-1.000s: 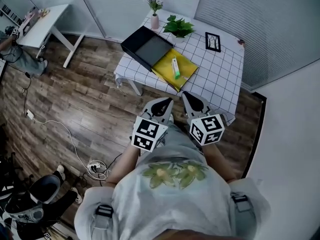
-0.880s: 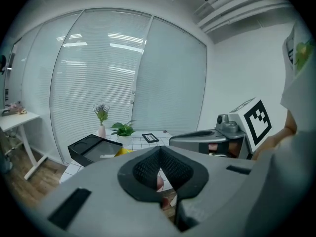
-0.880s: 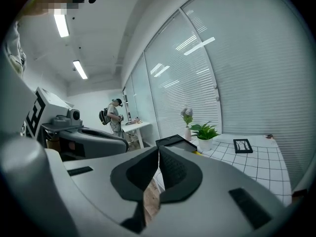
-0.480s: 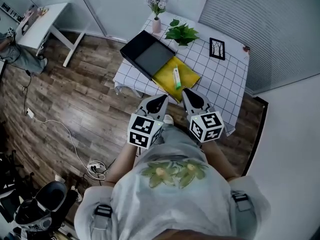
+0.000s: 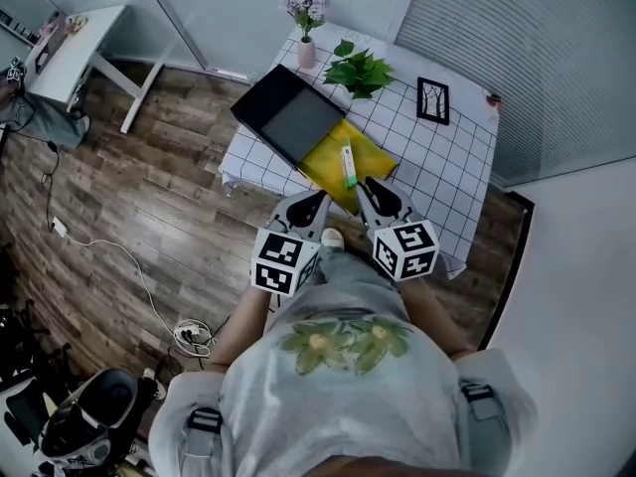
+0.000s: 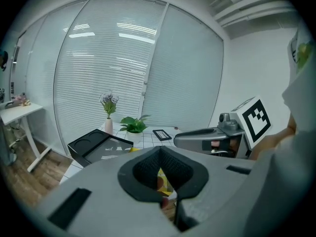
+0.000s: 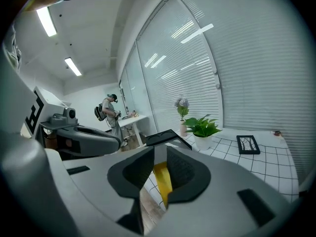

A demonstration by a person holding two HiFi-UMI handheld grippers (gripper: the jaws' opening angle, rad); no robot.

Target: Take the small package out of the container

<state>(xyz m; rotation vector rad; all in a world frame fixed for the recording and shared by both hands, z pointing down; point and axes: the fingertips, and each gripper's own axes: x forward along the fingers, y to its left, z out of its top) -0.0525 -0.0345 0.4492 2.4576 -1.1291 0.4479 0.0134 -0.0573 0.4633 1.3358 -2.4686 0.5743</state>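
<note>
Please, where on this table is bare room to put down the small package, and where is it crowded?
The checked cloth is bare on the right, between the picture frame, the yellow container and the near right edge. The far left is crowded: vase, potted plant and black box stand close together.

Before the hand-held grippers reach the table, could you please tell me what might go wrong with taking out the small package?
1. The small package lies flat in the shallow yellow container. The right hand-held gripper, whose empty jaws have just been opening and stand only slightly apart, might shove it rather than grip it.
2. The black box lies right beside the container and the potted plant stands just behind, so an overreach could knock either.
</note>
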